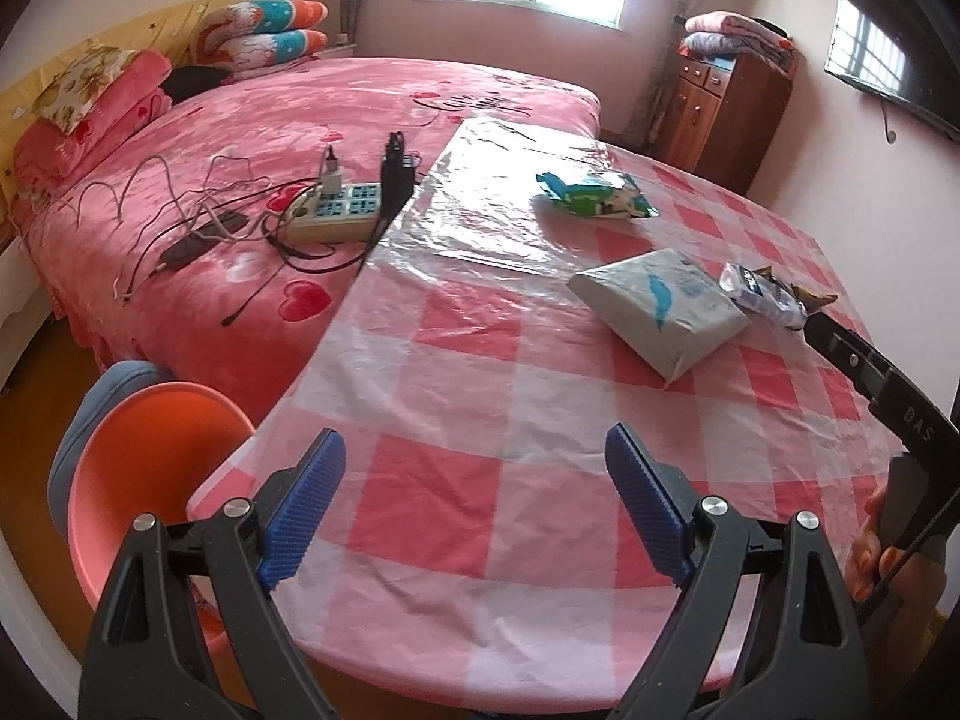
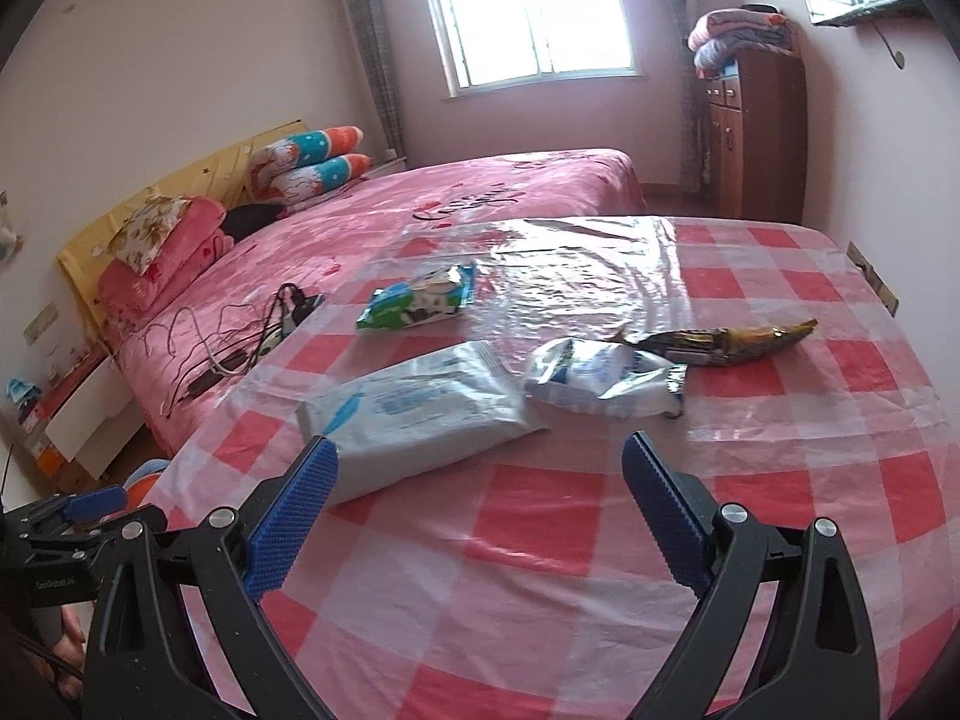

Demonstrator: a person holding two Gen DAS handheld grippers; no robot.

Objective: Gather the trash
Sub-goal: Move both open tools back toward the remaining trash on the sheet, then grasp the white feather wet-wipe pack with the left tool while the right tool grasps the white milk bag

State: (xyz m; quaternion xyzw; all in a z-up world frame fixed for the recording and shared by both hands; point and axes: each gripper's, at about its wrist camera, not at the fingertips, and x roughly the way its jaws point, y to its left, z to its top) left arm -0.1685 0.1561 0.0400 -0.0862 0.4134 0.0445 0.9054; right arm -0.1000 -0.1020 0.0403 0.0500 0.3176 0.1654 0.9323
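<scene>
Lying between both grippers' open, empty jaws and the wrappers (image 2: 600, 384), a wipes pack (image 2: 414, 414) blocks reach.

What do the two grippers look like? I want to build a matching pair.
Both look alike. The left gripper and the right gripper each have two black plastic arms with triangular cut-outs and silver rivets. The fingers carry blue, finely ribbed pads. In the left view the right gripper's black side bears pale letters.
</scene>
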